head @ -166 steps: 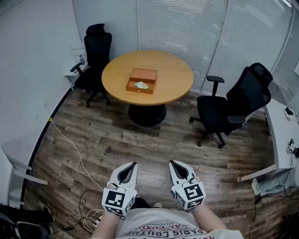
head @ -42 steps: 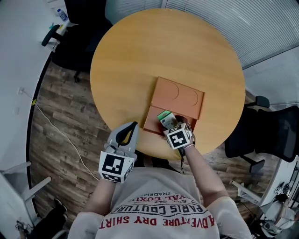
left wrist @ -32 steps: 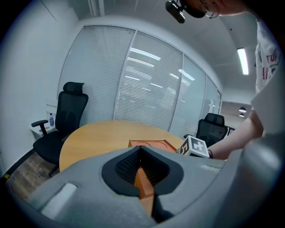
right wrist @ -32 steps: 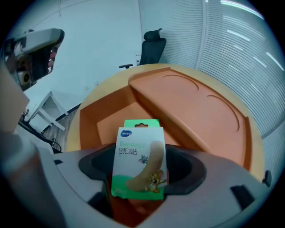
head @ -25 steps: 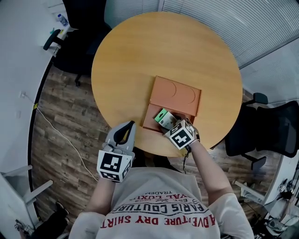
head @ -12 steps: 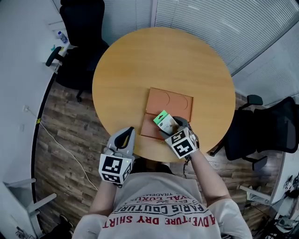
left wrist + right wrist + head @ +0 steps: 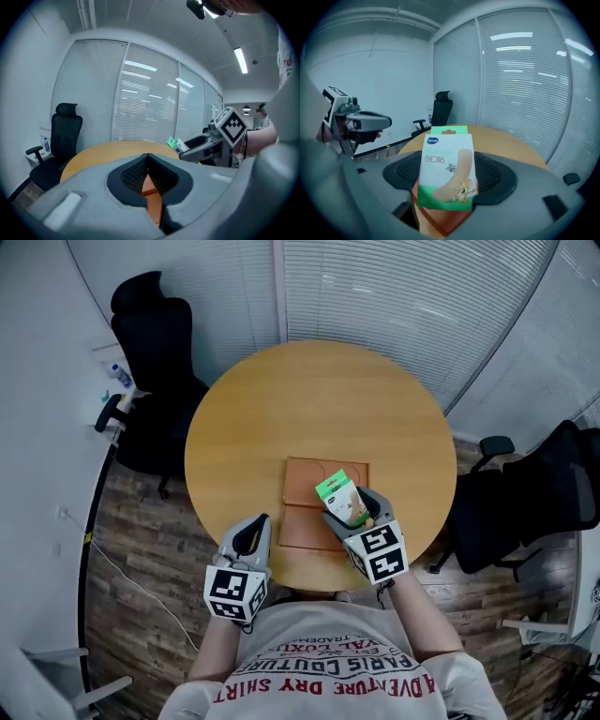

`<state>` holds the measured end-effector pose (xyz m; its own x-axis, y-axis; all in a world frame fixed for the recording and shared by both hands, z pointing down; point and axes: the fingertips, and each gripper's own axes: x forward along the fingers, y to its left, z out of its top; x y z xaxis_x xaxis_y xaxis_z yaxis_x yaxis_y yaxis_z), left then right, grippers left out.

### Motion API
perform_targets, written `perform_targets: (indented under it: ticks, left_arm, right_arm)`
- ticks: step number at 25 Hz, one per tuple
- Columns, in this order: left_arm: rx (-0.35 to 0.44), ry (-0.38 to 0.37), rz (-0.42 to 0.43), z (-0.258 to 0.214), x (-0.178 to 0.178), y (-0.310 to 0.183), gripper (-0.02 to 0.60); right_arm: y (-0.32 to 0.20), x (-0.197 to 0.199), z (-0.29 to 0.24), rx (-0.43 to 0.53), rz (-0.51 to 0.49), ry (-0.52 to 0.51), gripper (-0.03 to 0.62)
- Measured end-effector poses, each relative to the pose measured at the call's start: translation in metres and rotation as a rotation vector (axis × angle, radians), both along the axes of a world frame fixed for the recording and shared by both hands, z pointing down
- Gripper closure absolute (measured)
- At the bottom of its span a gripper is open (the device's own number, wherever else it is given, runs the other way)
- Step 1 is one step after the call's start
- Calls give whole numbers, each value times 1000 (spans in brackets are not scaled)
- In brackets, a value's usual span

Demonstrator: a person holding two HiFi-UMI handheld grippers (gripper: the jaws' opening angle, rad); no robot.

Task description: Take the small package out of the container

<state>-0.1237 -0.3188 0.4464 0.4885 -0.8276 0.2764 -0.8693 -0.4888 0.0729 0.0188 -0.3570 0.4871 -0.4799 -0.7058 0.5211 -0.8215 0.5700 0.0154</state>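
Observation:
A small white and green package (image 7: 336, 495) of plasters is held up above the orange container (image 7: 305, 484), which lies open on the round wooden table (image 7: 281, 409). My right gripper (image 7: 351, 510) is shut on the package's lower part. In the right gripper view the package (image 7: 445, 154) stands upright between the jaws of my right gripper (image 7: 449, 177), with the container (image 7: 440, 220) below. My left gripper (image 7: 249, 534) hangs shut and empty over the table's near edge, left of the container. In the left gripper view the left gripper (image 7: 148, 157) is shut, and the package (image 7: 172, 141) shows to the right.
Black office chairs stand at the far left (image 7: 155, 334) and at the right (image 7: 530, 493) of the table. A white ledge with a bottle (image 7: 121, 377) runs along the left wall. Blinds (image 7: 394, 296) close the far side. A cable (image 7: 112, 559) lies on the wood floor.
My right gripper has lifted the package up out of the container and drawn it slightly right. The head camera has pulled back. My left gripper has stayed shut near the table edge.

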Motion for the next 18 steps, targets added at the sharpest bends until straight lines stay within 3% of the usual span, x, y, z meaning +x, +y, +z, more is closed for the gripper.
perform_targets:
  ticks: [10, 18]
  left_arm:
    - [78, 2, 87, -33, 37, -17, 571]
    - [93, 4, 115, -41, 49, -23, 571]
  right_arm:
    - [13, 43, -59, 199, 178, -207, 237]
    - [8, 64, -62, 216, 262, -229, 237]
